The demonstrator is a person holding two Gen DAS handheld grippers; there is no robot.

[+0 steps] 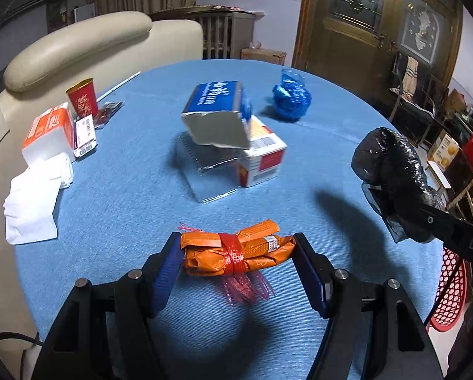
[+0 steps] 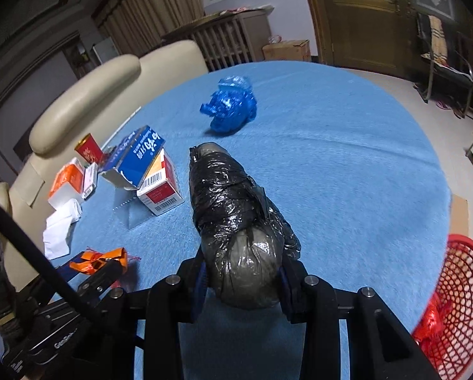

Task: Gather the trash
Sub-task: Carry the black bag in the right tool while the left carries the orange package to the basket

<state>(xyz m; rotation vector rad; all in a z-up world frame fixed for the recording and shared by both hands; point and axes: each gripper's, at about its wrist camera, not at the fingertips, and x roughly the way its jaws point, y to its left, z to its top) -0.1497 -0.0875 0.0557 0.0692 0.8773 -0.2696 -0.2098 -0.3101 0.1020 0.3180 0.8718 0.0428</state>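
Beside table (image 2: 347, 158), red basket (image 2: 464, 285) holds red wrapper (image 2: 429, 329); right hand-held gripper (image 2: 241, 281) grips black bundle (image 2: 233, 209); left (image 1: 236, 253) grips orange packet (image 1: 236, 250).

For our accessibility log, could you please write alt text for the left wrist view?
The left gripper has its fingers around an orange wrapped bundle on a blue tablecloth. Beyond lie torn boxes and a crumpled blue bag; at right, the right gripper holds a black plastic bundle aloft.
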